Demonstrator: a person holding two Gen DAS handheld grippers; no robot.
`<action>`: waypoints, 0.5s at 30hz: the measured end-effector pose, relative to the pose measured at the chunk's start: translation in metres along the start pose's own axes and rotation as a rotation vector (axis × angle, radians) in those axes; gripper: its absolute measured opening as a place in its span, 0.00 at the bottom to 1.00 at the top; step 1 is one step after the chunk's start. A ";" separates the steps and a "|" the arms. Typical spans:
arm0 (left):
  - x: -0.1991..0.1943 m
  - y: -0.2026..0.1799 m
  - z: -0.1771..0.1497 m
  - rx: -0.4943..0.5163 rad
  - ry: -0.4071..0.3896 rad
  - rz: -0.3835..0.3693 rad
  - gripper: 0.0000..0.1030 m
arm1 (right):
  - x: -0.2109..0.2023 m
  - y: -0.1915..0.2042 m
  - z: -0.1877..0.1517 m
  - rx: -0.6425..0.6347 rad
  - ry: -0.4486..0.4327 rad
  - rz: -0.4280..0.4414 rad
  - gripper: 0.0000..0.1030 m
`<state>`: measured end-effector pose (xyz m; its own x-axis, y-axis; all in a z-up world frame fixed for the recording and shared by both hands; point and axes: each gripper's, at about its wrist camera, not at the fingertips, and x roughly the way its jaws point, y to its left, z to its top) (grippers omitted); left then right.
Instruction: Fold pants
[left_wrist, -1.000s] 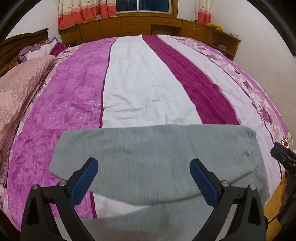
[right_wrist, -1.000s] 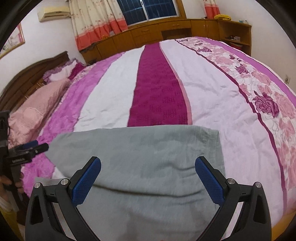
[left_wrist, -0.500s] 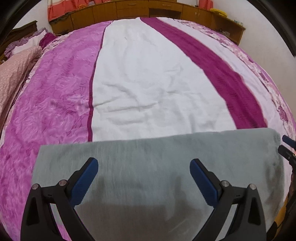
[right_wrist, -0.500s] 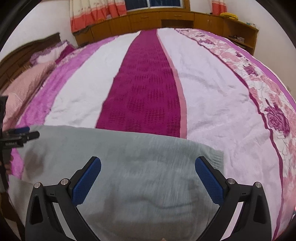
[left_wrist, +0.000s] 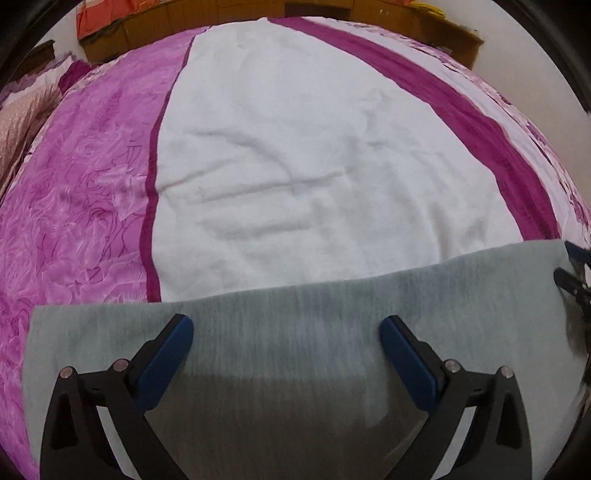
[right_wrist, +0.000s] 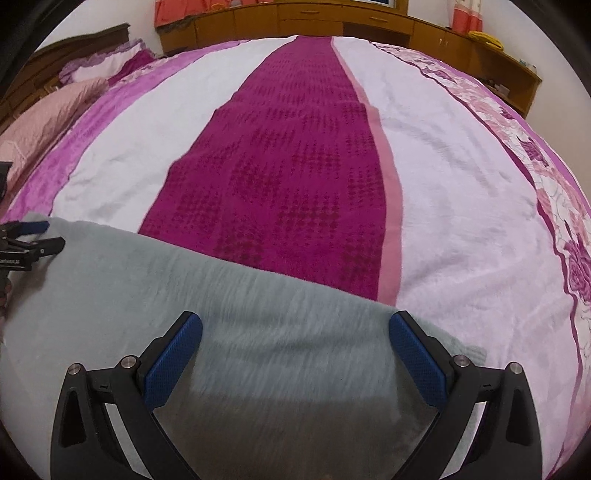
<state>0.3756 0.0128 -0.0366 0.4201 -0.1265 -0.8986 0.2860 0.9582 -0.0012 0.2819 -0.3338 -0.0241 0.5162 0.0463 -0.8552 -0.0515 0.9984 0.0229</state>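
Note:
Light grey pants (left_wrist: 295, 325) lie folded flat across the near part of the bed, and the same grey pants (right_wrist: 184, 291) fill the lower left of the right wrist view. My left gripper (left_wrist: 286, 332) hovers over the cloth with its blue pads wide apart, nothing between them. Over the right end of the pants, my right gripper (right_wrist: 295, 332) is open too and holds nothing. The right gripper's tips (left_wrist: 570, 273) show at the right edge of the left wrist view, and the left gripper's tips (right_wrist: 33, 236) at the left edge of the right wrist view.
The bed cover (left_wrist: 295, 147) has pink, white and magenta stripes, with a flowered border (right_wrist: 554, 206) on the right. Pink pillows (right_wrist: 48, 107) and a wooden headboard (right_wrist: 85, 37) sit far left. Wooden cabinets (right_wrist: 332, 22) line the far wall.
Both grippers have dropped lower and tilted down toward the pants. The cloth's loose front fold from a second ago now lies flat.

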 end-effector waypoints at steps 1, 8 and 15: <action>0.001 0.001 0.000 -0.004 0.001 -0.003 1.00 | 0.003 0.001 0.000 -0.008 -0.003 -0.004 0.97; 0.007 -0.003 0.002 -0.008 -0.016 0.017 1.00 | 0.012 0.004 -0.004 -0.012 -0.062 -0.025 0.97; 0.007 -0.002 0.000 -0.006 -0.028 0.014 1.00 | 0.012 0.003 -0.004 -0.007 -0.071 -0.011 0.97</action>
<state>0.3778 0.0100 -0.0427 0.4482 -0.1206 -0.8858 0.2751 0.9614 0.0083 0.2844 -0.3300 -0.0366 0.5759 0.0373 -0.8167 -0.0508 0.9987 0.0097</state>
